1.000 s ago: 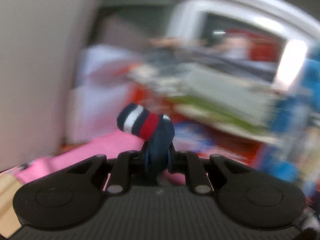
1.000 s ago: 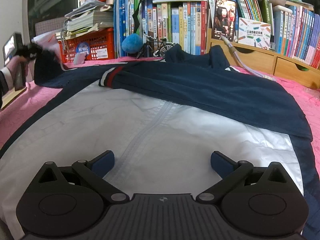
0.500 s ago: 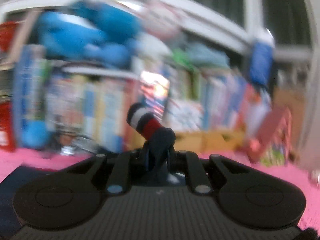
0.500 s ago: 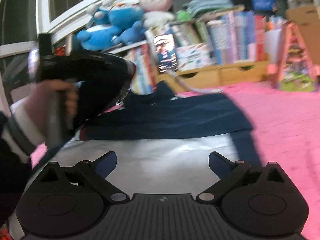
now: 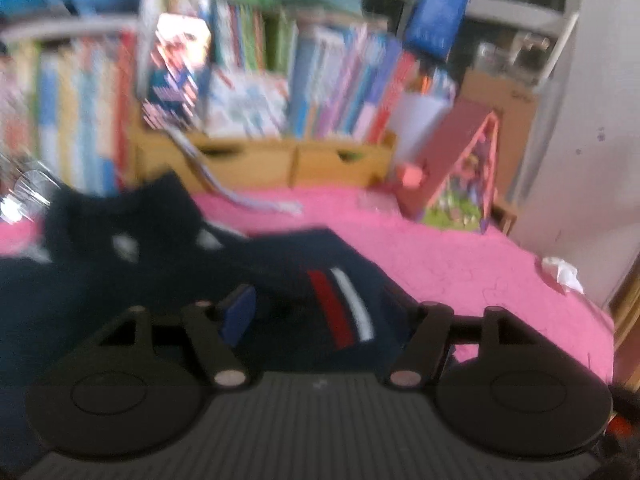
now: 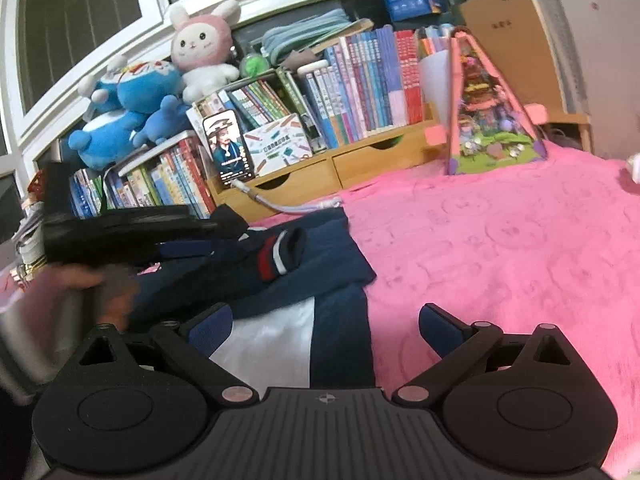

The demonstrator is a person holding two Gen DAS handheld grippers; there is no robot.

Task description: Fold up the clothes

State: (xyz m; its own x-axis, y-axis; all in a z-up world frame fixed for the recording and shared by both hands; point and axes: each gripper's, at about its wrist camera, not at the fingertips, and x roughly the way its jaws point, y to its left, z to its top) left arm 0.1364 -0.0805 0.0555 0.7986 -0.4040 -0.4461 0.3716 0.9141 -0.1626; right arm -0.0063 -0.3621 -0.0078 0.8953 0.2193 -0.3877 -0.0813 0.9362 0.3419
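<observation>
Lying between the just-opened left claw's (image 5: 316, 312) jaws: striped cuff (image 5: 344, 306).

My right tool (image 6: 326, 326) hangs wide open over the navy-and-white jacket (image 6: 280, 280); the striped cuff (image 6: 280, 254) lies folded across it on pink bedding (image 6: 500, 248).

We see a navy jacket (image 6: 320, 264) of soft matt cloth, its cuff (image 6: 280, 256) ribbed knit with red and white stripes; nearer us than the cuff, its white panel (image 6: 272, 332) has a faint smooth sheen. Under the jacket lies a pink blanket (image 6: 500, 248), fuzzy and embossed. Behind the jacket, the drawer unit (image 6: 340, 172) is pale unpainted wood, matt. On the books above it sit fleecy plush toys (image 6: 128, 120). Both grippers' bodies (image 6: 324, 428) look like matt black plastic, ribbed across the middle, with blue pads (image 6: 438, 330).
</observation>
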